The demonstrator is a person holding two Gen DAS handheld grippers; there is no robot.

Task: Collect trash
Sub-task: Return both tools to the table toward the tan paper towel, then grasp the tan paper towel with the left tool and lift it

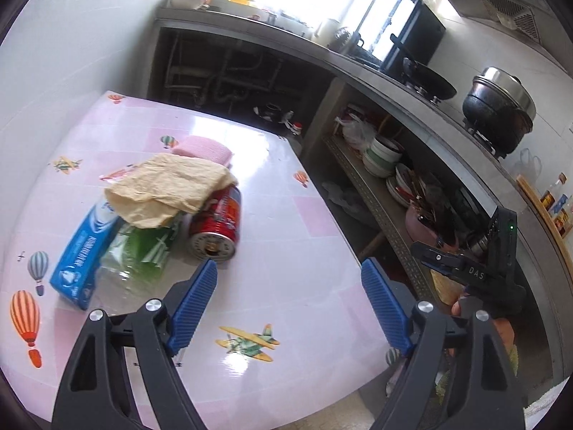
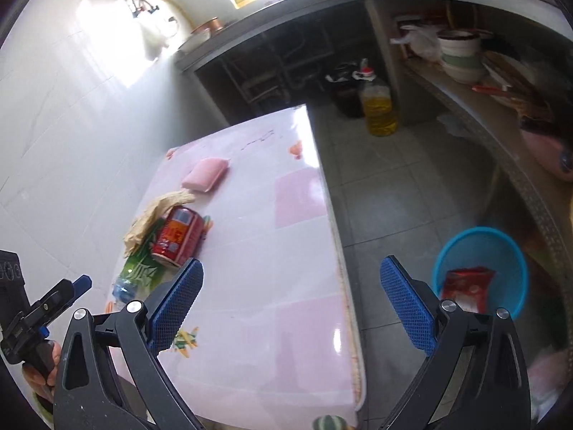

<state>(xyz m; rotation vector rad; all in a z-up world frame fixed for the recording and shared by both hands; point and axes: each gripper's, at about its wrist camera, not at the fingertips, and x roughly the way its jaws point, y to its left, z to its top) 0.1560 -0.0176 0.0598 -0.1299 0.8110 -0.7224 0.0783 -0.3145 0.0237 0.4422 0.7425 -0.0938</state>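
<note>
A pile of trash lies on the pink table: a red can on its side, a crumpled tan paper draped over it, a green plastic bottle and a blue box. My left gripper hovers open just in front of the can, nothing between its blue pads. In the right wrist view the can, paper and bottle lie to the left of my open, empty right gripper. A blue bin on the floor holds a red wrapper.
A pink sponge rests behind the pile. Right of the table run a shelf with stacked bowls and a counter with a black pot. A yellow oil bottle stands on the tiled floor. A white wall borders the table's left.
</note>
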